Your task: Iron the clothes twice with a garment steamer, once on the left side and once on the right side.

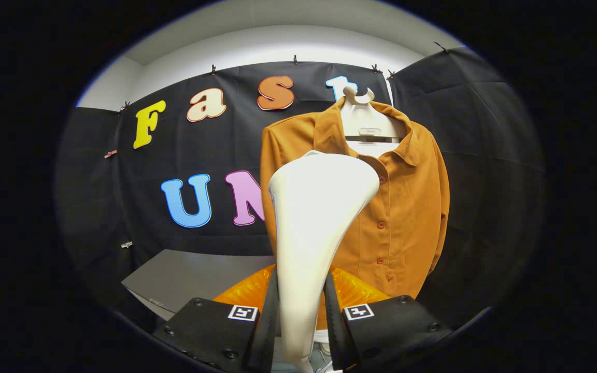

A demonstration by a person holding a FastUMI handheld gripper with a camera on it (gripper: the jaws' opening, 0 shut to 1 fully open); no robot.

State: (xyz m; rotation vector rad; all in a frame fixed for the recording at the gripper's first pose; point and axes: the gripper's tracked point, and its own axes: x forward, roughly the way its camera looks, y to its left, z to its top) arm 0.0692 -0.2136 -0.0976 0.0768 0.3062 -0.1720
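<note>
Gripper [301, 311]: we see its two fingers closed on the narrow handle of the garment steamer, one pressing each side.
Garment steamer [315, 217]: a white handheld head, held upright between the fingers; it widens upward, and its broad top overlaps the shirt's left front in our view. We cannot tell whether it touches the cloth.
Shirt [407, 207]: a rust-orange button-front shirt with an open collar, hanging just beyond the steamer; a row of matching buttons runs down its placket.
Hanger [366, 124]: we note a white hanger that carries the shirt at the collar.
Surface [195, 277]: a grey surface lies low beside the fingers, against the black cloth wall.
</note>
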